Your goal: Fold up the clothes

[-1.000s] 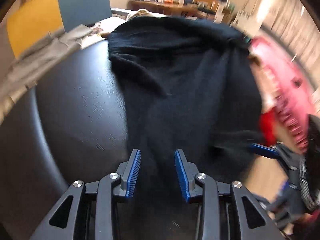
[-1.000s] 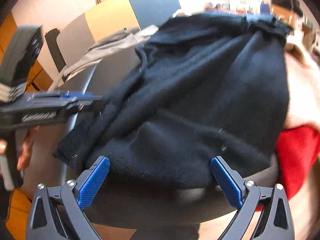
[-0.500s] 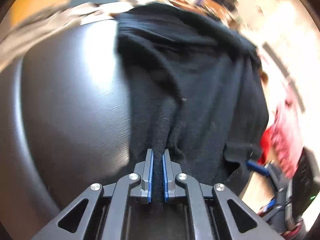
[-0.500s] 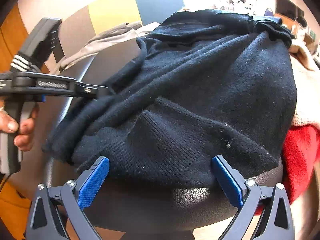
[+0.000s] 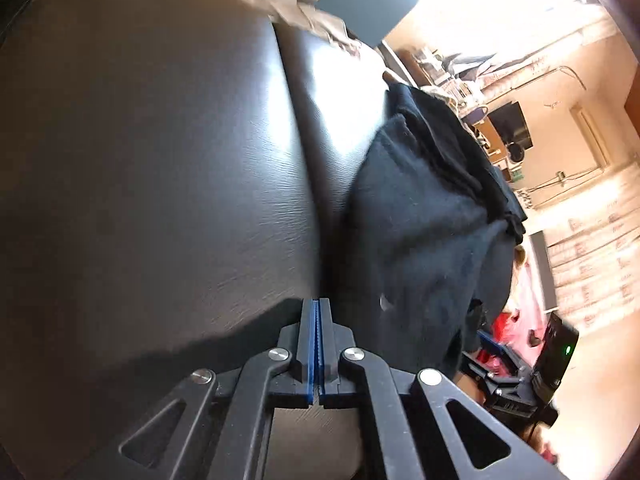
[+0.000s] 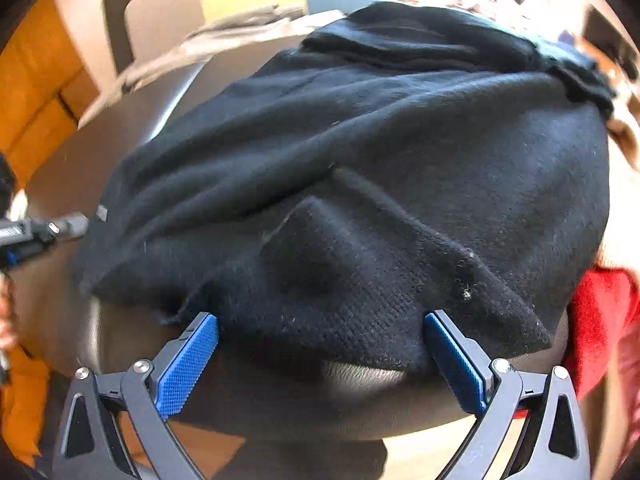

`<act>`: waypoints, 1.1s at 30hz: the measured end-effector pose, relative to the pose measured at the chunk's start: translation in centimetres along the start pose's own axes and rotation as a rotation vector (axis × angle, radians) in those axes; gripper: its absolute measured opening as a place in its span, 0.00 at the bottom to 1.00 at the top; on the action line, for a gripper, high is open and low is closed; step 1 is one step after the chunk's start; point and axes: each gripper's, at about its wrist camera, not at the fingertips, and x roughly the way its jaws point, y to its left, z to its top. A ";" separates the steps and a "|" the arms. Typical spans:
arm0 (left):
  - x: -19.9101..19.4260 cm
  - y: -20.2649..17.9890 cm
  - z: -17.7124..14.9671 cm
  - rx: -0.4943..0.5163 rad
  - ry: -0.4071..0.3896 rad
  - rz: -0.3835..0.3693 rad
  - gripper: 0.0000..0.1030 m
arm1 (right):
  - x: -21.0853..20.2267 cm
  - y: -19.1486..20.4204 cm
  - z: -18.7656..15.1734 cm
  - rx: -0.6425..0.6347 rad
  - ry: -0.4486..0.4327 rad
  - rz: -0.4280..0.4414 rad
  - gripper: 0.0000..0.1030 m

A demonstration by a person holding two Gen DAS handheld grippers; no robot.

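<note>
- Now the left gripper (image 5: 319, 344) has its blue-padded jaws pressed flat together, nothing visible between them, out over the bare black leather-look cushion surface (image 5: 160, 184).
- Black knitted sweater (image 6: 360, 168) lies heaped across that same dark cushion, bunched in thick folds, with its near hem hanging close to the front edge.
- Right gripper (image 6: 320, 356) spread wide, blue pads at either side of the near hem; the fabric sits between the two fingers, and whether the pads touch the knit cannot be told.
- From the left wrist view the sweater (image 5: 424, 240) is to the right of the pinched-together jaws, just beside them, apart from the pads.
- Red garment (image 6: 600, 320) pokes out at the right, tucked under the sweater's edge.
- Pale grey cloth (image 6: 208, 48) lies at the far left of the cushion, well apart from the sweater.
- Left gripper's tip (image 6: 68, 226) shows at the sweater's left edge; contact is too blurred to call.
</note>
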 end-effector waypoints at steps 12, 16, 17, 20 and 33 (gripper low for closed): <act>-1.0 -4.4 0.8 0.248 -0.031 0.080 0.36 | -1.1 0.8 -2.4 -0.007 -0.098 -0.038 1.00; 1.9 -6.8 2.9 0.344 0.005 0.119 0.50 | -0.4 0.9 -1.6 -0.007 -0.093 -0.046 1.00; 2.6 -7.2 3.6 0.358 0.012 0.130 0.51 | -0.3 0.9 -1.3 -0.010 -0.086 -0.051 1.00; 4.6 -8.2 5.6 0.391 0.027 0.175 0.51 | 0.0 1.0 -0.8 -0.021 -0.074 -0.070 1.00; 8.3 -9.4 6.6 0.390 0.105 0.174 0.49 | -0.5 -2.0 1.9 0.219 -0.193 -0.147 1.00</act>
